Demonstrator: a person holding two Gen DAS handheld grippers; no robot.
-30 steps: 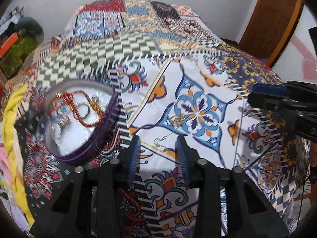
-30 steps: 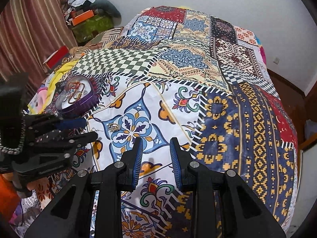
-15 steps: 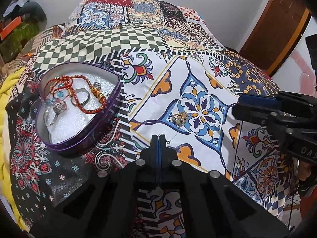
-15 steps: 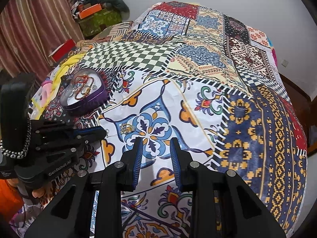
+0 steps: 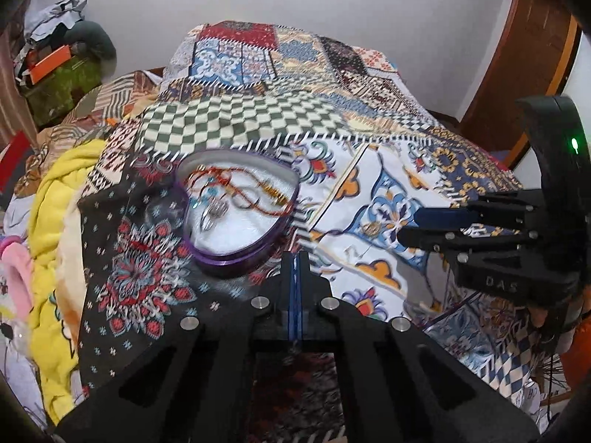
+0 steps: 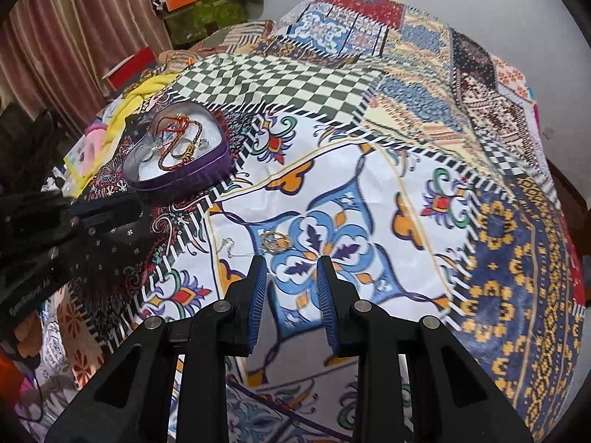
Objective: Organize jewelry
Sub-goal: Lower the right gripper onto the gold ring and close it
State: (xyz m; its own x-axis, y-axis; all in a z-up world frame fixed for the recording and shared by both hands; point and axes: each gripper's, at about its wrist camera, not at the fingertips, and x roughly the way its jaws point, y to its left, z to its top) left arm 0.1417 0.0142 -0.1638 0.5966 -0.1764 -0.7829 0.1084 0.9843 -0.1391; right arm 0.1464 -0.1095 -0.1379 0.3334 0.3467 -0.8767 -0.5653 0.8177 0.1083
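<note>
The left gripper [image 5: 295, 258] is pressed fully closed; whether it pinches the thin chain [image 6: 231, 245] I cannot tell. The right gripper [image 6: 291, 269], open and empty, hangs just short of the gold ring [image 6: 275, 240] on the bed [image 6: 406, 221]. Light, hard and slippery, the ring likely wants pinching across its band. The heart tin [image 6: 177, 173] sits ahead-left.

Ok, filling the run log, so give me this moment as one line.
left gripper: shut, contents unclear | right gripper: open, near gold jewelry piece on bedspread | heart-shaped tin: holds red cord bracelet
</note>
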